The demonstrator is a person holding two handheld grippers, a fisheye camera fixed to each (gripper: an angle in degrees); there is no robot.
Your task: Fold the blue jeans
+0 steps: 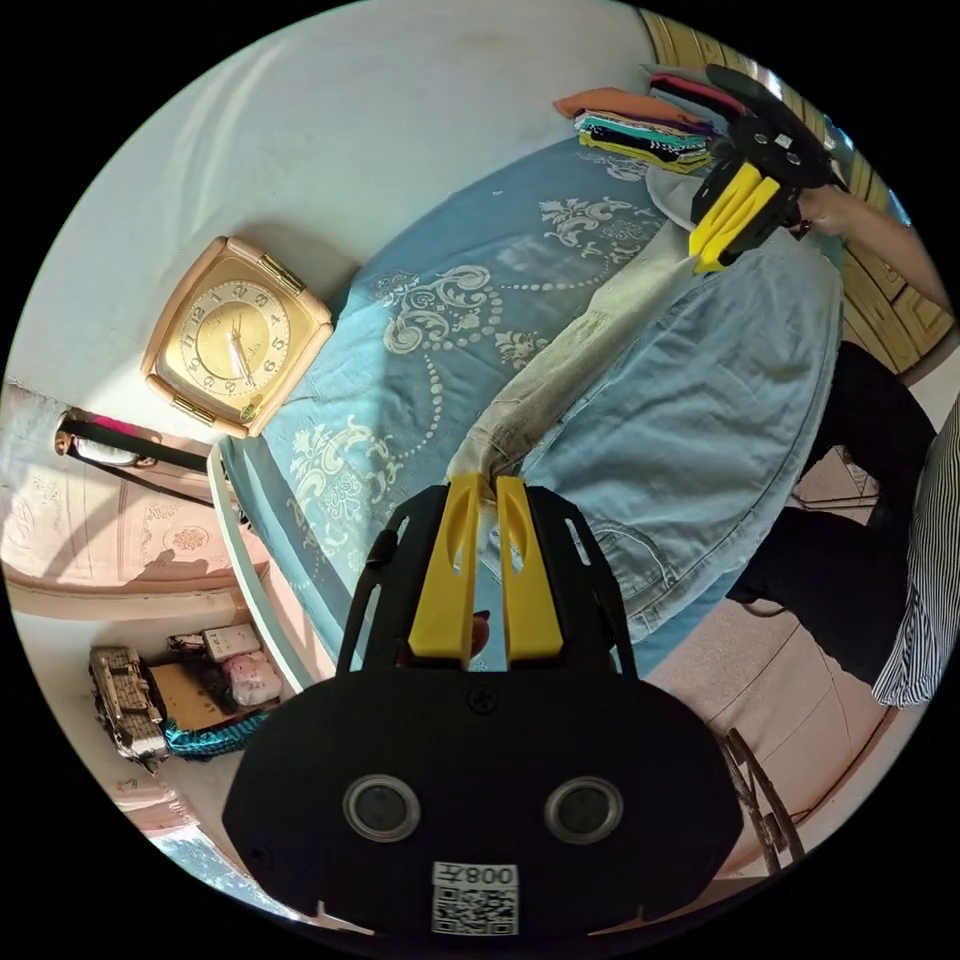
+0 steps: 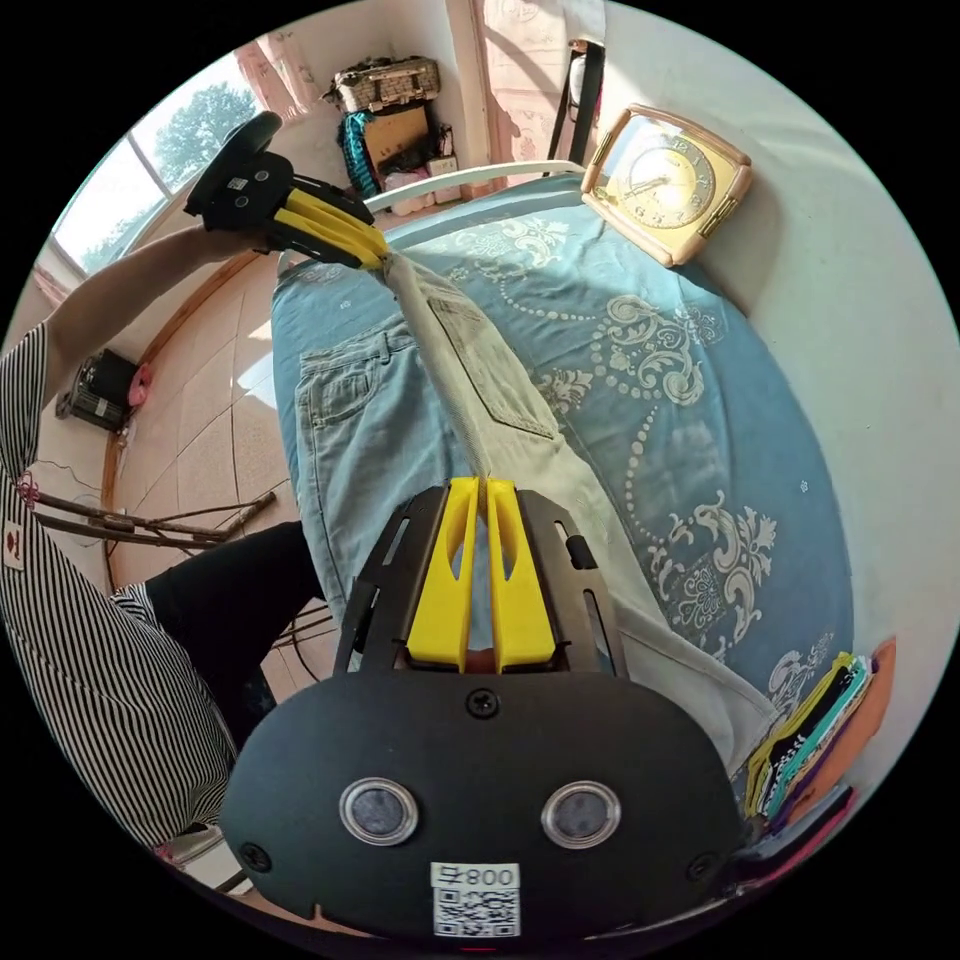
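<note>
Stretching one lifted edge of the blue jeans (image 1: 690, 420) taut over the bed (image 1: 450, 300), both jaws of the left hand-held gripper (image 1: 487, 490) and right hand-held gripper (image 2: 480, 492) clamp it, apparently readying a lengthwise fold.

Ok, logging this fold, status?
Left gripper, right gripper: both shut on jeans. Lifted fold stretched between them over bed. Nothing in the way.

Jeans (image 2: 370, 420) lie spread across a bed (image 2: 700, 440), one leg raised in a ridge between the left gripper (image 2: 375, 250) at the waist end and the right gripper (image 2: 483, 492) at the other, both clamped on the cloth. A clock (image 2: 668, 185) leans on the wall behind the bed. A stack of folded clothes (image 2: 810, 745) sits at the bed's far end, beside the right gripper.
</note>
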